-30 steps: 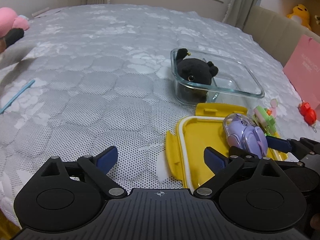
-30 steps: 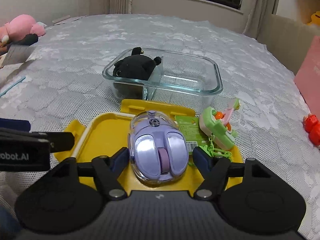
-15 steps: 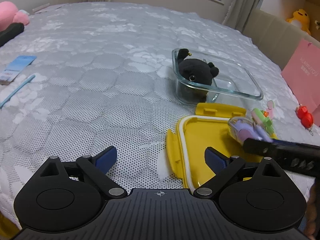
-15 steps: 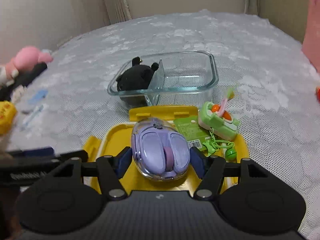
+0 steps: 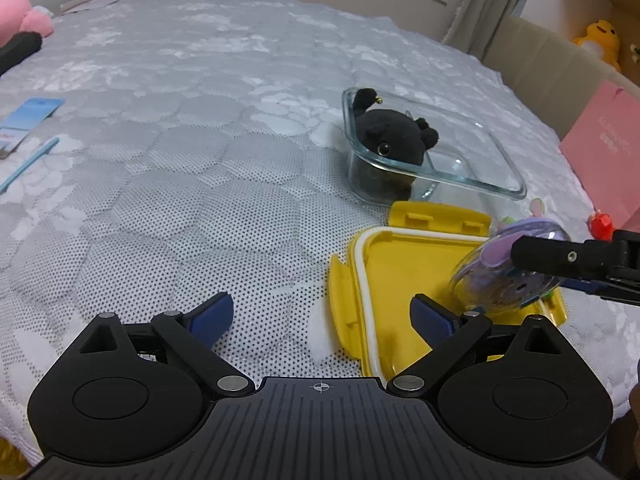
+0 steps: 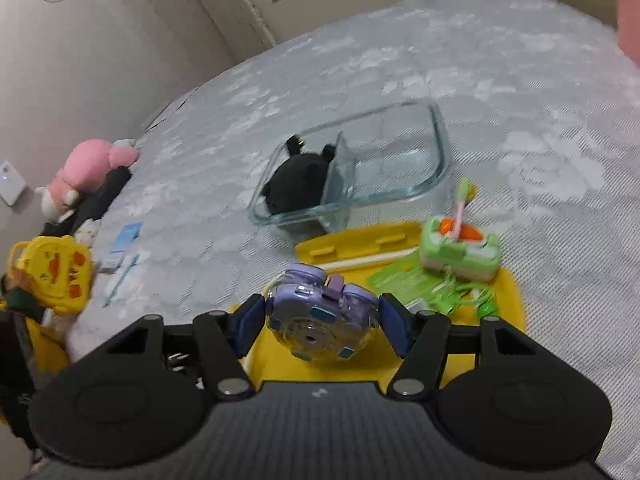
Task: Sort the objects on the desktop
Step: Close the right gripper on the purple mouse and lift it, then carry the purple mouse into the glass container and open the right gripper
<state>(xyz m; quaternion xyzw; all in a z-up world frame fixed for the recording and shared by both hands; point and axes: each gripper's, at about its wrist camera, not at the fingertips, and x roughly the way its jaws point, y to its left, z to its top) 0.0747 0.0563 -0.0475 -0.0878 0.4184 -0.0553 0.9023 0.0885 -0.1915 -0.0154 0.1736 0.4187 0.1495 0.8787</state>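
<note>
Gripping the purple mouse (image 6: 322, 318), now lifted, tilted.

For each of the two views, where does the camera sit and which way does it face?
Left wrist: sits behind the open left tool, low over the bedspread, facing the glass container and yellow lid.
Right wrist: sits behind the right tool, raised and tilted, gripping the purple mouse.
Shared: container, lid, mouse, black plush.
</note>
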